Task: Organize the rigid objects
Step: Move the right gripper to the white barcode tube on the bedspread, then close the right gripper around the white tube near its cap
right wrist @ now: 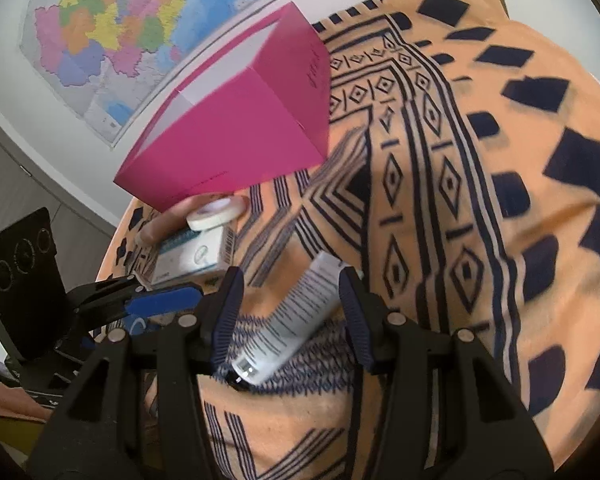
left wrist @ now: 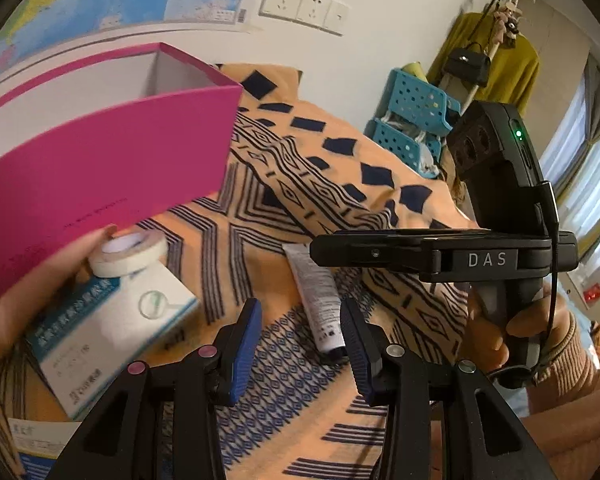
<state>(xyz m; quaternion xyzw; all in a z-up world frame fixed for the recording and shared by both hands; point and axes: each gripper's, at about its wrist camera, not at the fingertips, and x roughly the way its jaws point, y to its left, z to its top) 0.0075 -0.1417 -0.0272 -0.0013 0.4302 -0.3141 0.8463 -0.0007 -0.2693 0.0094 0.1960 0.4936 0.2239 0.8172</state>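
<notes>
Task at early stage: pink box (right wrist: 236, 132) interior shows only white walls; tape roll (right wrist: 216, 213), medicine carton (right wrist: 192, 258) and tube (right wrist: 288, 320) still outside on patterned cloth (right wrist: 440, 200). Tube lies flat between right claw (right wrist: 288, 320) fingers, pads apart, no grip; long axis diagonal, dark cap toward camera. Left claw (left wrist: 300, 344) partly open, empty.

Right gripper (right wrist: 288, 312) hangs over the orange patterned cloth (right wrist: 440, 208) with its blue-padded jaws apart, and a white tube (right wrist: 292, 320) lies between them, not pinched. Left gripper (right wrist: 160, 300) pokes in from the left next to a white and blue box (right wrist: 196, 256). A tape roll (right wrist: 216, 212) sits on that box, just below the open pink box (right wrist: 236, 128). Map (right wrist: 120, 28) on the wall behind.
</notes>
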